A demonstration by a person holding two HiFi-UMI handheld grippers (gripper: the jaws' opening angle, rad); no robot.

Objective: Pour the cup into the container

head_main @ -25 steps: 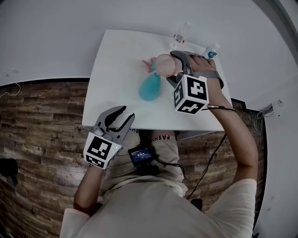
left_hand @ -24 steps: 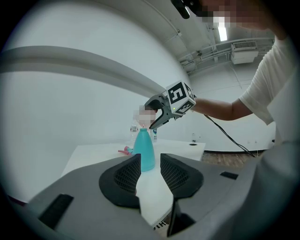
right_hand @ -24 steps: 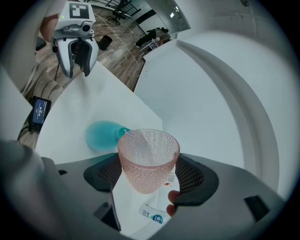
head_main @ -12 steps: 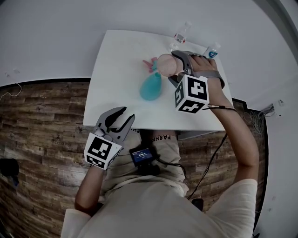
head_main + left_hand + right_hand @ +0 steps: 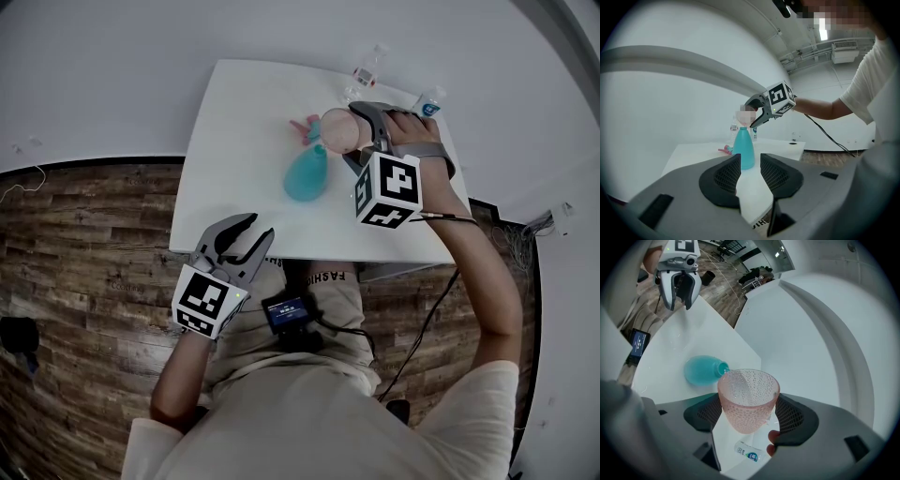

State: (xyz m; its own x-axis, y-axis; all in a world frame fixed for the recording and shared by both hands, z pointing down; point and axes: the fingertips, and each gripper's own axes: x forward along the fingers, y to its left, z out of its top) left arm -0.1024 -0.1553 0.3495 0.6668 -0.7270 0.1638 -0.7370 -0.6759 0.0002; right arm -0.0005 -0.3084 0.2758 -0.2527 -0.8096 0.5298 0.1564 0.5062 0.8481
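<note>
White table (image 5: 244, 122), wood floor (image 5: 84, 225). Your right gripper (image 5: 364, 131) clamps pink cup (image 5: 748, 399) above teal container (image 5: 306, 175). Your left gripper (image 5: 750, 171): jaws apart, empty. Only left gripper view shows container upright.

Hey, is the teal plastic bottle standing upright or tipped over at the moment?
Upright: the teal plastic bottle stands on its base on the white table, with its narrow neck pointing up.
</note>
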